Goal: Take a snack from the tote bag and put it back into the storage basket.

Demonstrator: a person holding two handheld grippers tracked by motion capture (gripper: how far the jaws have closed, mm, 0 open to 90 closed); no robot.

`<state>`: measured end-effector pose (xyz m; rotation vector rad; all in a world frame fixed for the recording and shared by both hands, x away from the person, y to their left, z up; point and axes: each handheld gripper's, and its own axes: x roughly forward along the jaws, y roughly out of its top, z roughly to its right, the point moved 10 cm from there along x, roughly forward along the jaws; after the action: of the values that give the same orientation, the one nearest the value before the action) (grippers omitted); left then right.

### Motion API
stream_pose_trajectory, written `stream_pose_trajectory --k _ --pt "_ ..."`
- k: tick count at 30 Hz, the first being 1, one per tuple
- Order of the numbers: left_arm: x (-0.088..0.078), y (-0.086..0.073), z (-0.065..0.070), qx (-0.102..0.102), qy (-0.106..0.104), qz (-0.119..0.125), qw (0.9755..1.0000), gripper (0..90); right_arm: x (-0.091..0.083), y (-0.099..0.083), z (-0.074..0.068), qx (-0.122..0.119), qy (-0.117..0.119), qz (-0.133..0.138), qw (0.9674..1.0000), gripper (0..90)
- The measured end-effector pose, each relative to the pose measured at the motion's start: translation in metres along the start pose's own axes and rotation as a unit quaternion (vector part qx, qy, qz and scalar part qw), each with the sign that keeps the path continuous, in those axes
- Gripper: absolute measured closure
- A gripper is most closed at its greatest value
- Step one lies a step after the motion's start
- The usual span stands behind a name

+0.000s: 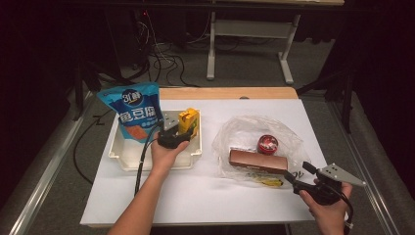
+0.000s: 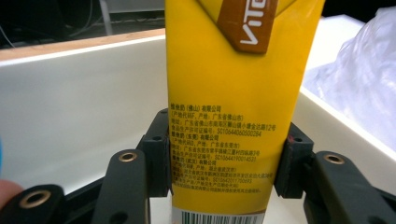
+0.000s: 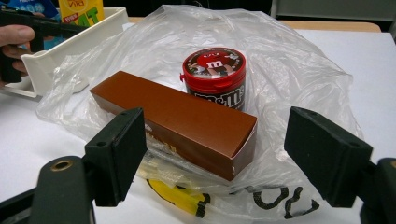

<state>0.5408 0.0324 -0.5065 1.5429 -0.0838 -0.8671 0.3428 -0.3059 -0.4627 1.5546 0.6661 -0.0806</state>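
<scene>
A yellow drink carton point(image 2: 233, 93) stands upright inside the white tray point(image 2: 79, 102), and my left gripper point(image 2: 226, 158) is shut on its lower part, one pad against each side. From above, this gripper point(image 1: 175, 133) sits over the tray point(image 1: 156, 161) with the carton point(image 1: 188, 120) in front of it. My right gripper point(image 3: 224, 156) is open, its jaws wide apart and short of a long brown box point(image 3: 177, 116). The high view has it point(image 1: 298, 173) just right of the box point(image 1: 258, 161), touching nothing.
A blue snack bag point(image 1: 134, 112) leans in the tray's left half. The brown box and a red candy can point(image 3: 215, 77) rest on a crumpled clear plastic bag point(image 3: 289, 70). A white sheet point(image 1: 205, 191) covers the table. Desk legs and cables lie on the floor beyond.
</scene>
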Motion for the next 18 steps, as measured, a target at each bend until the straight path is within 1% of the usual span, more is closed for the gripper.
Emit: stream_pose_trajectory --k 3,4,7,10,11,13,15,16,18 --pt "0.004 -0.006 -0.001 0.000 0.007 -0.017 0.9998 50.3 0.000 0.000 0.000 0.000 -0.001 0.001 1.0000 22.1" --pt "0.004 -0.005 -0.001 -0.001 0.006 -0.014 0.9999 50.2 0.000 0.000 0.001 0.000 -0.002 0.000 1.0000 22.2" --pt "0.003 -0.006 -0.001 0.000 0.005 -0.016 0.9999 49.9 0.001 0.000 0.001 0.001 -0.003 0.002 1.0000 22.5" --pt "0.002 -0.007 0.000 0.009 0.014 -0.030 0.9994 49.3 0.001 -0.001 0.001 -0.001 -0.005 0.001 1.0000 22.7" --pt "0.001 -0.007 0.000 0.007 0.014 -0.033 0.9993 49.0 0.000 -0.001 0.001 -0.001 -0.005 0.002 1.0000 22.8" --pt "-0.001 -0.009 0.000 -0.006 0.011 -0.043 0.9990 48.6 0.000 0.000 0.001 -0.003 -0.005 0.002 1.0000 22.9" --pt "-0.003 -0.011 -0.001 -0.002 0.009 -0.054 0.9985 48.4 -0.001 0.000 0.001 0.000 -0.005 0.003 1.0000 23.4" --pt "-0.004 -0.012 -0.001 -0.005 0.010 -0.057 0.9983 48.4 0.000 0.000 0.001 0.000 -0.004 0.004 1.0000 23.4" --pt "-0.005 -0.014 0.000 -0.001 0.010 -0.066 0.9978 48.4 0.000 -0.001 0.000 0.001 -0.003 0.001 1.0000 23.4"
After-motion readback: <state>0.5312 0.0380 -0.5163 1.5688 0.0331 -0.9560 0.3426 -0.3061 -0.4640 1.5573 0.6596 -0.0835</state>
